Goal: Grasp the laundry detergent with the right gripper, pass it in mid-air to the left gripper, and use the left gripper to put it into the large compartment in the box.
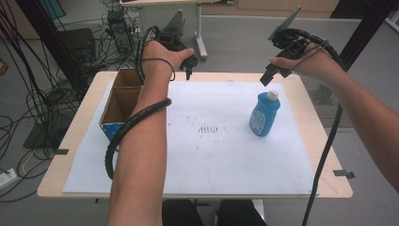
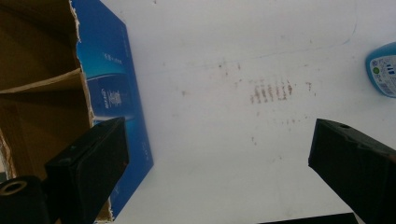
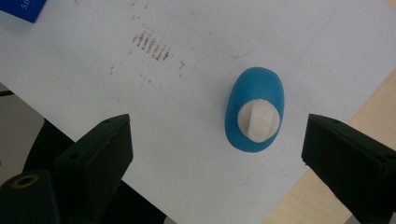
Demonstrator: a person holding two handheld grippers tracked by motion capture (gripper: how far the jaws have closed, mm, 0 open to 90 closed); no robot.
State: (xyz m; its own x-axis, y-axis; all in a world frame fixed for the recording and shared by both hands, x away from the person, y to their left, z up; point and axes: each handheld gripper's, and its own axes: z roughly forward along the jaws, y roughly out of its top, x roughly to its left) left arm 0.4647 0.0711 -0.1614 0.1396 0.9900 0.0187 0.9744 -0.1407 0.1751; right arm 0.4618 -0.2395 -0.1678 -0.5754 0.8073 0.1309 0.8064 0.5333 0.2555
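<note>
The blue bottle (image 1: 265, 114) is standing upright with its white cap (image 3: 258, 121) on, on the white sheet (image 1: 211, 155) that covers the surface, well apart from the cardboard box (image 1: 120, 101) at the sheet's left edge. We are hovering our right gripper (image 1: 273, 74) above the bottle, just behind it, jaws spread wide and holding nothing. Our left gripper (image 1: 188, 66) is hanging above the far edge of the sheet, nearer the box than the bottle, jaws also wide and empty. We judge that we are in the approach step; the next move calls for lowering the right jaws around the bottle and closing on it.
</note>
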